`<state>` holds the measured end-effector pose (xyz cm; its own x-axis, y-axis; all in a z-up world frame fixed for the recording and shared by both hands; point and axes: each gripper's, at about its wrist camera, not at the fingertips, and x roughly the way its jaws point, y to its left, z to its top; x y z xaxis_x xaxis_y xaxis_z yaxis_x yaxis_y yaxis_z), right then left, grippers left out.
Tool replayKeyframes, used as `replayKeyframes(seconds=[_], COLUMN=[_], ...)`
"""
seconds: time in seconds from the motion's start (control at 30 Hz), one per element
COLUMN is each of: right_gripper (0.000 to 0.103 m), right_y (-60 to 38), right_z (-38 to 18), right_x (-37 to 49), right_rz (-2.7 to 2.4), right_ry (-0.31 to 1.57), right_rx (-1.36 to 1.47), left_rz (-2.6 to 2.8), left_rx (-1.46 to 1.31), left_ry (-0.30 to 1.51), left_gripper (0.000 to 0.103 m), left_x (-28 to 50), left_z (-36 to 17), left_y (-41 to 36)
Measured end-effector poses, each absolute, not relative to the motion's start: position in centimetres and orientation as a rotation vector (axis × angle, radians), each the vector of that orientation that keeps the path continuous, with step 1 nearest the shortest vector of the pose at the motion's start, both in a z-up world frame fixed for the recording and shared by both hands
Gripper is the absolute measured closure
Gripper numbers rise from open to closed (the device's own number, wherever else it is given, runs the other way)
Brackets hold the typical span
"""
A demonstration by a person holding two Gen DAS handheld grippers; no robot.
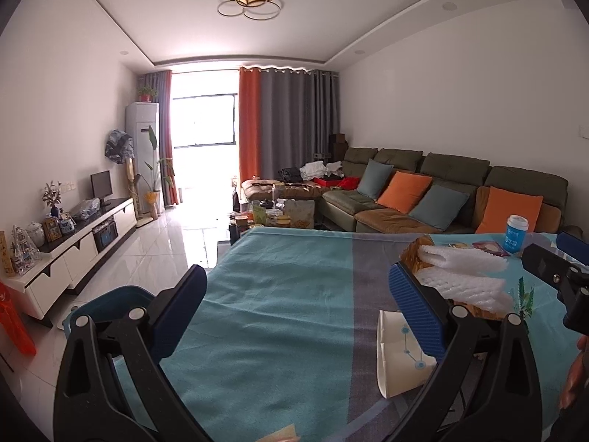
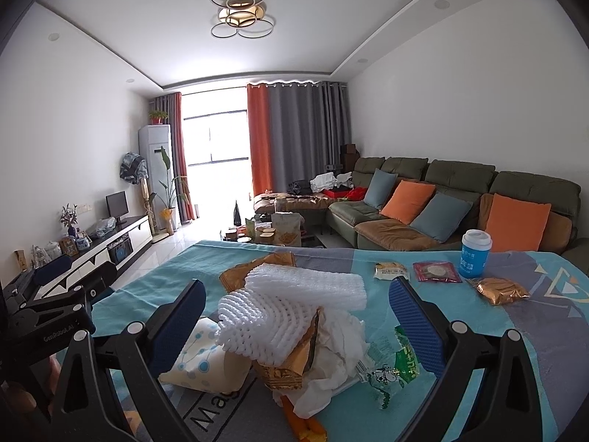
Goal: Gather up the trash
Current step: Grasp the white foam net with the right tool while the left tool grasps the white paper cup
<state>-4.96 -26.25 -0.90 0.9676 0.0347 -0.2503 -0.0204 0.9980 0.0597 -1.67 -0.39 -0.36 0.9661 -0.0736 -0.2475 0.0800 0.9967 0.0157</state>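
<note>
**Mei:** Blue-padded fingers fill the bottom of both views. On the left gripper the jaws stand wide apart with nothing between them, only bare turquoise tablecloth.

**Jun:** And the trash, going left to right?

**Mei:** Seen from the right gripper, whose jaws are likewise spread wide and hold nothing, the heap sits near and dead ahead, right between the two pads. At its left edge lies a tipped paper cup with blue dots. Then white foam fruit netting on top, with a gold wrapper and crumpled tissue under it. A green-and-white snack packet lies at the right edge, just beside the right pad.

**Jun:** Farther off?

**Mei:** Far right on the cloth: a small pale sachet, a dark red packet, an upright blue cup with a white lid, and a crumpled gold packet.

**Jun:** Which gripper is nearer the heap?

**Mei:** I judge the right. From the left wrist the netting and cup lie off beyond its right finger, not between the jaws. The netting's long axis runs roughly left-right, across the right gripper's opening, so that gripper may need to turn, or close across the narrower depth.
</note>
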Motion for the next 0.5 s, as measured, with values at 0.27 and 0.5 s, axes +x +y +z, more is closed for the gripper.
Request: replayKeyframes(seconds=[0.27,0.5], right_gripper=[0.007,0.018], right_y=[-29.0,-30.5], right_z=[-1.6,-2.7], right_x=[-1.2,1.2], right_rz=[0.076,0.163], right_ry=[0.389,0.492], right_rx=[0.161,0.271], left_rz=[-0.282,-0.432], left_rx=[0.059,0.029], left_ry=[0.366,0.509], left_gripper=[0.006,0.011], left_x=[-0.3,1.8], left_z=[-1.9,-4.3], left_y=[-1.9,-3.1])
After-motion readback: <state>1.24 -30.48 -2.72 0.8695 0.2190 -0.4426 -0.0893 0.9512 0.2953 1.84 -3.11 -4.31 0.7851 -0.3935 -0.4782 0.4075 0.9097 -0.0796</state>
